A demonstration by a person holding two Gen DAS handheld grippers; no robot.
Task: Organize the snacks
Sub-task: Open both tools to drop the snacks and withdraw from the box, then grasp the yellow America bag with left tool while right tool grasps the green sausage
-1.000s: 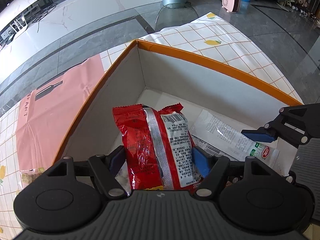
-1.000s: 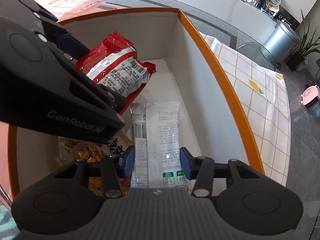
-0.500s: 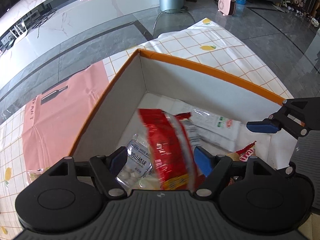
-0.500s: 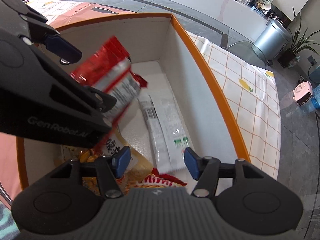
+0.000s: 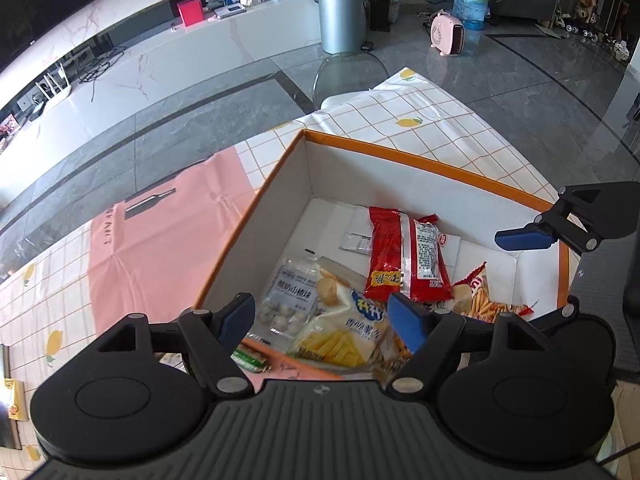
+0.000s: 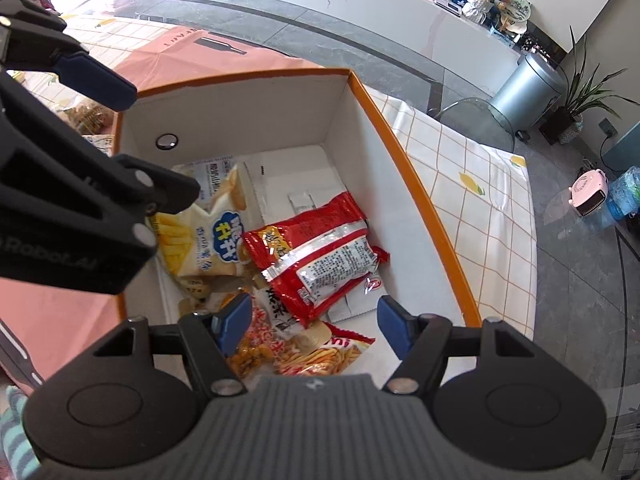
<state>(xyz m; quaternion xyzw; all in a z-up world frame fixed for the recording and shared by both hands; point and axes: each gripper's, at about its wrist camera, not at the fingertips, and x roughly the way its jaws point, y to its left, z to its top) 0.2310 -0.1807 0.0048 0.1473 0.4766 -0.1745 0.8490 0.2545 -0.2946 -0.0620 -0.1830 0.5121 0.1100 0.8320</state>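
Left wrist view — red packet point(image 5: 406, 256) lies beyond both fingers point(image 5: 238, 318).

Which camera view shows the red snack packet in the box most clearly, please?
The right wrist view shows the red snack packet best: it lies nearly central, whole and unobstructed on the other snacks in the orange-rimmed box. The left wrist view also shows the packet, smaller, its lower edge close behind a blue fingertip.

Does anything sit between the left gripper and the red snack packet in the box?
Nothing visible does. The left gripper hangs open above the orange-rimmed box; the red snack packet lies uncovered on top of the other snacks.
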